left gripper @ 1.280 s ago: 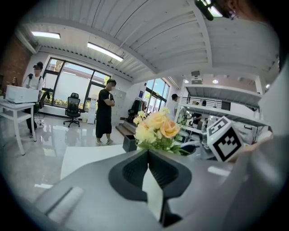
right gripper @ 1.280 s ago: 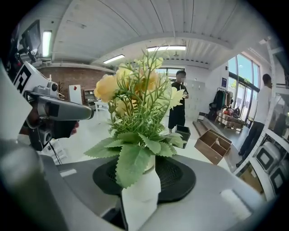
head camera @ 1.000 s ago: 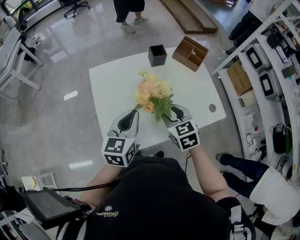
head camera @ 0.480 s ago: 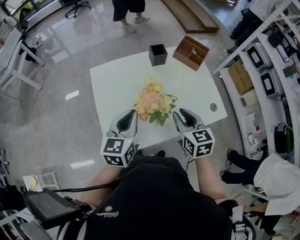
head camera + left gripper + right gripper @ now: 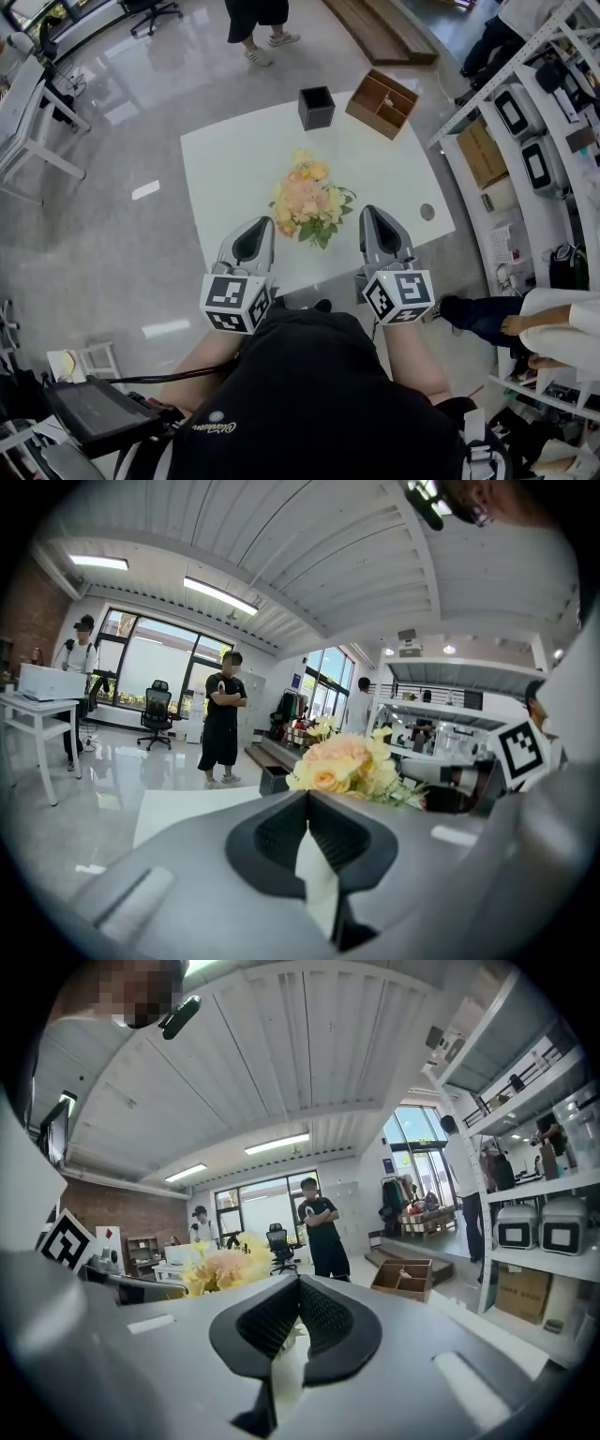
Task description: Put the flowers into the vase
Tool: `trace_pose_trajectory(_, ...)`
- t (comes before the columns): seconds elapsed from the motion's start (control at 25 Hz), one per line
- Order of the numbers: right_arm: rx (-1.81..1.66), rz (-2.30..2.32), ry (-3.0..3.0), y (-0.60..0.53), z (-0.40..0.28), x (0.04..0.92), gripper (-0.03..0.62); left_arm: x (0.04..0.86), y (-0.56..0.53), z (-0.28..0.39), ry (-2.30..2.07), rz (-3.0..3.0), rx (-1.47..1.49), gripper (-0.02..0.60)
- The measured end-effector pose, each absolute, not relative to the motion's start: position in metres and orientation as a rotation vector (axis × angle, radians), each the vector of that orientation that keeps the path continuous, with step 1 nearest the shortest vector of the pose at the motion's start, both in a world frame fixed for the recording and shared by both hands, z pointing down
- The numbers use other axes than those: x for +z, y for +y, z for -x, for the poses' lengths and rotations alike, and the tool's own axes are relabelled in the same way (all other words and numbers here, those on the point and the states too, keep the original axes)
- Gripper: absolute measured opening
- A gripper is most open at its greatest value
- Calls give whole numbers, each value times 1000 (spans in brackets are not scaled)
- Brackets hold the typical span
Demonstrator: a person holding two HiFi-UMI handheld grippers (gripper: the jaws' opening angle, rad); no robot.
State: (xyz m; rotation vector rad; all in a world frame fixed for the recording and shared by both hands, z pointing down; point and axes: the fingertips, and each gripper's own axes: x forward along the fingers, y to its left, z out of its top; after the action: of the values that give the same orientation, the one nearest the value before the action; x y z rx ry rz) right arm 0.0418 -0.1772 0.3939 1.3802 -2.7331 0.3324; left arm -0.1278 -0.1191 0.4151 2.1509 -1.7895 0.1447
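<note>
The left arm (image 5: 204, 359) and the right arm (image 5: 412, 352) reach forward, side by side. The left gripper (image 5: 262, 223) tips down a little, its jaws together. The right gripper (image 5: 367, 212) is almost level. Its jaws have just closed and seem to pinch nothing.

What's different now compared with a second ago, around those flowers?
The right gripper drew back from the flowers toward the person; its jaws have just closed, empty. The flowers shifted slightly. The left gripper, black box and wooden box stayed put.
</note>
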Motion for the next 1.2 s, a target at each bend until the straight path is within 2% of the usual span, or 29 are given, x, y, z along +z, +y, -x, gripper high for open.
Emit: trace_pose_trajectory(1.2,359,-1283,-2646,-173,-27,417,-1,409,-123,131,-1812,-2172,137,6)
